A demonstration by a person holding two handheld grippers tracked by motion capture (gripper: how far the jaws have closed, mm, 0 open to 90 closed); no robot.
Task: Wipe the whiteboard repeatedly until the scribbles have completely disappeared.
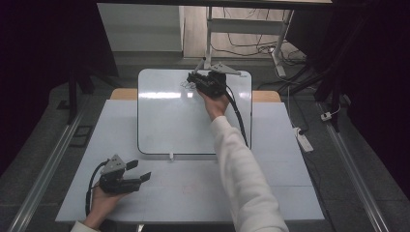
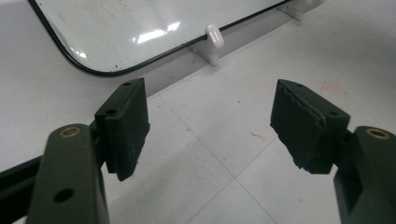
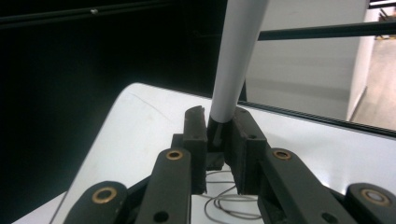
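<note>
Gripping a white marker [image 3: 236, 60] by its dark lower end, the right gripper [image 1: 196, 79] stands clamped near the far edge of the whiteboard [image 1: 164, 121], above thin scribbled lines. The marker looks light, stiff and smooth, likely slippery, so holding low seems wise. The left gripper [image 1: 138, 171] rests with jaws apart near the table's [image 1: 280, 183] front left corner.

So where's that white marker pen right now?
The white marker pen is clamped in the right tool, at the far edge of the glossy white whiteboard, top centre of the high view.
</note>
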